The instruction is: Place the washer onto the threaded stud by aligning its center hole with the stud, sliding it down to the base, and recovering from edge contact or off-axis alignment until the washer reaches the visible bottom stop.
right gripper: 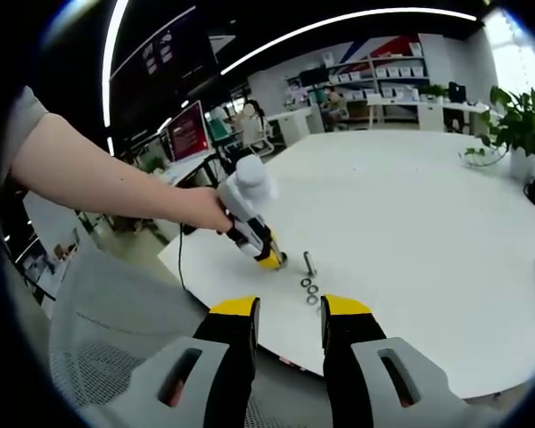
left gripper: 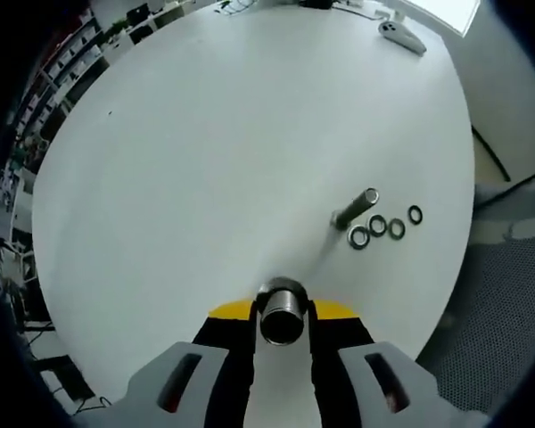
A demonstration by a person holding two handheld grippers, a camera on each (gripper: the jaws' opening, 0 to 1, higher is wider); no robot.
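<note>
A steel threaded stud (left gripper: 355,209) stands upright on the round white table (left gripper: 205,152), with several dark ring washers (left gripper: 377,226) lying in a row right beside its base. My left gripper (left gripper: 283,309) is shut on a short metal cylinder (left gripper: 281,323) seen end-on, held over the table short of the stud. In the right gripper view a hand holds that left gripper (right gripper: 273,259) with its tip low, just left of the stud (right gripper: 309,263) and the washers (right gripper: 310,291). My right gripper (right gripper: 290,312) hovers open and empty near the table edge.
A white handheld device (left gripper: 401,36) lies at the table's far side. A potted plant (right gripper: 517,125) stands on the table (right gripper: 410,196). A grey mesh chair (right gripper: 98,339) sits below the near table edge. Desks, shelves and monitors lie beyond.
</note>
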